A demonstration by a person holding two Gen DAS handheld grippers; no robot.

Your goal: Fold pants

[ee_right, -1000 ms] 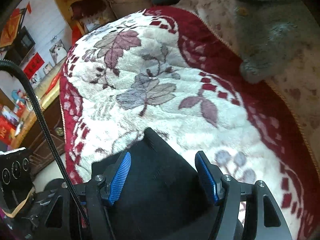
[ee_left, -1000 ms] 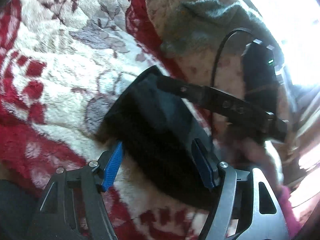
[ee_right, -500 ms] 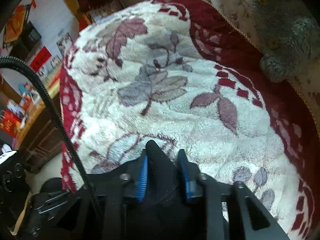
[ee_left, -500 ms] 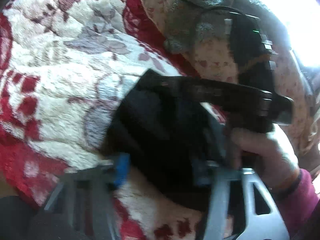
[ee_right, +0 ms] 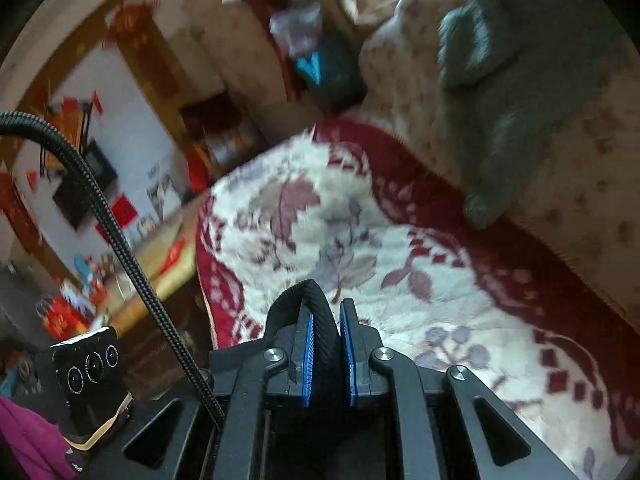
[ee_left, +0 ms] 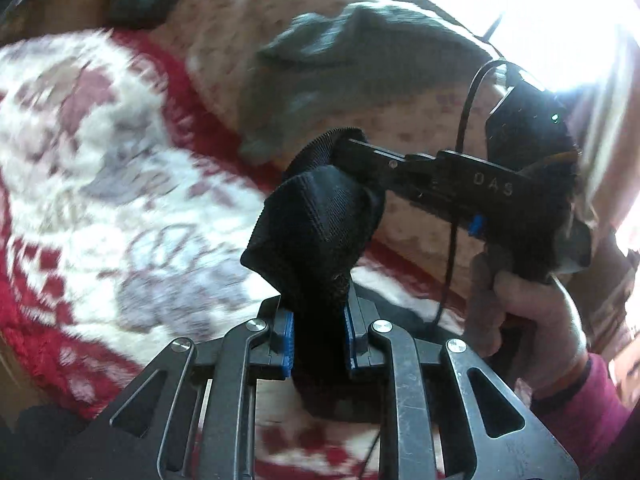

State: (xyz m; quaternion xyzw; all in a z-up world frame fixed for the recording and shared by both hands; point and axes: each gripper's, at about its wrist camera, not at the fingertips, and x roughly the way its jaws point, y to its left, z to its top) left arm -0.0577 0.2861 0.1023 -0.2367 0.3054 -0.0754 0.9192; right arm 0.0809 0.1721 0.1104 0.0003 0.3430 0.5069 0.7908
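The black ribbed pants [ee_left: 316,224] hang bunched in the air above a red and white floral blanket [ee_left: 132,200]. My left gripper [ee_left: 318,340] is shut on a lower fold of the pants. My right gripper [ee_left: 352,148], seen from the side in the left wrist view, grips the pants' upper edge. In the right wrist view my right gripper [ee_right: 326,336] is shut on a black ribbed band of the pants [ee_right: 320,320]. Most of the pants are hidden below the grippers.
A grey knitted garment [ee_left: 344,64] lies on the patterned sofa back [ee_right: 560,152] beyond the blanket [ee_right: 360,248]. A cable [ee_right: 100,208] and a black camera box [ee_right: 90,380] sit at the left of the right wrist view. A wooden cabinet and red decorations [ee_right: 120,208] stand beyond the blanket's edge.
Both grippers have shut on the pants and lifted them off the blanket. One second ago both were open around the flat pants. The views have tilted upward.
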